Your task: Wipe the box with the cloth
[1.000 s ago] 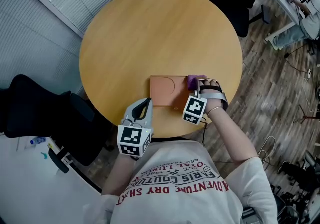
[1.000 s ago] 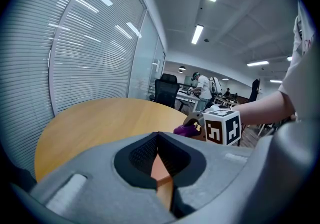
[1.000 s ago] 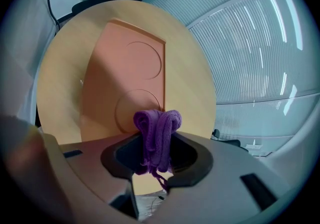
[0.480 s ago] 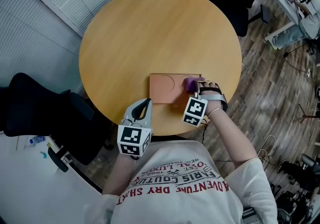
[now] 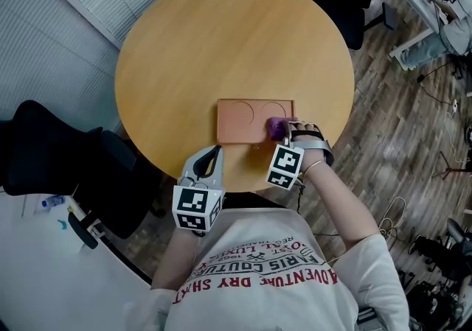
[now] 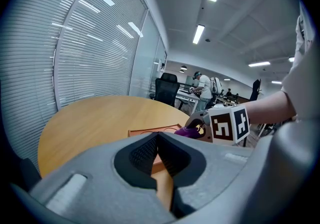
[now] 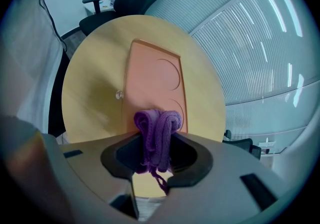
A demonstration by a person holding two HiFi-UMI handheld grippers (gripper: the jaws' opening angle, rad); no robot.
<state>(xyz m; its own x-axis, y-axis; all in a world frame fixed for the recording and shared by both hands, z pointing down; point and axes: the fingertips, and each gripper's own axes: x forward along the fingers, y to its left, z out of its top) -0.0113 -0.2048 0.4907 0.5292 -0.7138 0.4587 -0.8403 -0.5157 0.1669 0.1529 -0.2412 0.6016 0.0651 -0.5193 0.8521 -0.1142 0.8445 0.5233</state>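
Two grippers: right gripper [image 7: 157, 142] fingers pinch soft purple knitted cloth [image 7: 158, 125] mid-bundle, on flat orange box [image 5: 242, 122], probably stiff; cloth likely light, limp; left gripper [image 6: 158, 148] fingers closed, empty

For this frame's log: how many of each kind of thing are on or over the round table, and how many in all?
Flat orange rectangular box: 1
Purple knitted cloth, clamped in the right gripper: 1
Handheld grippers, left gripper and right: 2
Total: 4

Head view looks steeply down; both gripper views share the box [image 7: 150, 76].
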